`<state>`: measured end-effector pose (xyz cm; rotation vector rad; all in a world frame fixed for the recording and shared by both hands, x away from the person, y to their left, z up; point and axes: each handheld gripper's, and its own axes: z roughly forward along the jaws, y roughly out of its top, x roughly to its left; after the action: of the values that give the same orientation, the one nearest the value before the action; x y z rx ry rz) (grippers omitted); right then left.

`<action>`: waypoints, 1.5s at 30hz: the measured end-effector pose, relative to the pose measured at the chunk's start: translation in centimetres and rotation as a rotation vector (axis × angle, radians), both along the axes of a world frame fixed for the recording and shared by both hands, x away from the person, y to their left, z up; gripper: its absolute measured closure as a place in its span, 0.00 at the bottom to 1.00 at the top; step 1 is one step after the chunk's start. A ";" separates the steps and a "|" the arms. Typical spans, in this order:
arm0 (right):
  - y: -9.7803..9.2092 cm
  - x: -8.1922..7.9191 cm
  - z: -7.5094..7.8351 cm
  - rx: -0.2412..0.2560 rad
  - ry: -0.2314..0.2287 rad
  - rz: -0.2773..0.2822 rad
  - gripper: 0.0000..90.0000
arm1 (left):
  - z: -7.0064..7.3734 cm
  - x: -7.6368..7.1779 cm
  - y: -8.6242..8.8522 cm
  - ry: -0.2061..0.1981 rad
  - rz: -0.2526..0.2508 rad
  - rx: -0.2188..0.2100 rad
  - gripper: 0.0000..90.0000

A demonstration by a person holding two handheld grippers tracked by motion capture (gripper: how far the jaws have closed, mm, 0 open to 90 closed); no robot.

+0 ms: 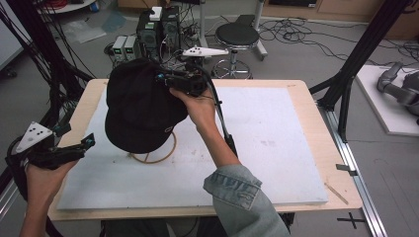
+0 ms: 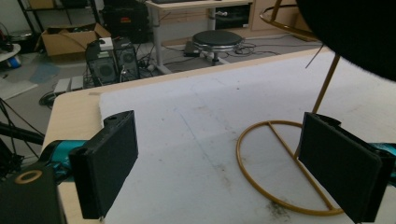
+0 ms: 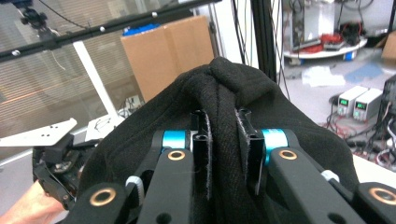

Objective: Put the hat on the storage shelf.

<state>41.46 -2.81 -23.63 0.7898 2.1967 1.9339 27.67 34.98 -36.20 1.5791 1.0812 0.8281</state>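
High view: the right tool (image 1: 165,81) is clenched on a fold of the black cap (image 1: 141,106) — which sits atop the gold wire stand (image 1: 157,157) on the table (image 1: 296,89). The left tool (image 1: 84,145) hangs released by the table's left edge — nothing between its jaws.

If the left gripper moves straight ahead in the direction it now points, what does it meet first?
Probably the gold wire stand under the black cap: its ring base lies ahead of the open left gripper, toward its right jaw. Depth is unclear, so it may pass over the ring.
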 end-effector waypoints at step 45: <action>-9.6 -1.7 -2.1 -0.109 -0.009 -0.336 0.36 | 1.3 -0.1 0.6 -0.028 0.009 -0.012 0.14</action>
<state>39.80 -12.38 -25.70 1.0497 1.9888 1.6407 27.62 35.56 -34.86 1.5490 1.0724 0.8459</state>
